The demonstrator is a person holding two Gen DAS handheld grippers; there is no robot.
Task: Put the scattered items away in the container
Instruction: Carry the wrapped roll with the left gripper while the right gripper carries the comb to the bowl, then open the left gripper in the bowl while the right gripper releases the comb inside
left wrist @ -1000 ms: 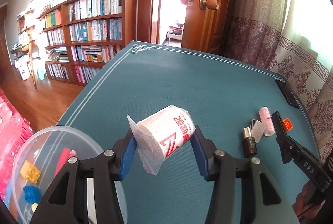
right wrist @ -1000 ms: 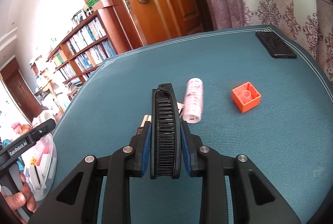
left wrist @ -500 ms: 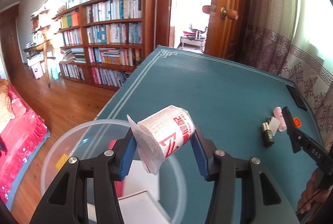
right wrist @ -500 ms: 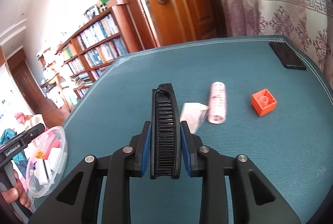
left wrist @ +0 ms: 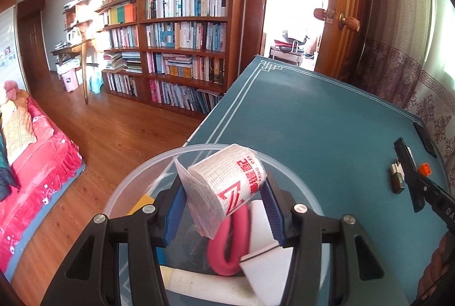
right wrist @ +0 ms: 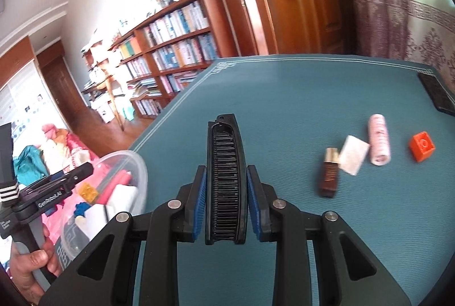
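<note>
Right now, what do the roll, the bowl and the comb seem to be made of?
Roll: probably soft paper or gauze; matte white surface with fine texture, layered edges, red print.
Bowl: clear plastic, slightly frosted; the floor and its contents show through the wall.
Comb: looks like hard black plastic with a slight sheen; its teeth are thin dark pins, plastic or metal, I cannot tell.

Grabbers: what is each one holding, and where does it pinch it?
Left tool pinches the white tissue roll across its two flat ends. Right tool pinches the black comb by its long sides, near the lower end.
</note>
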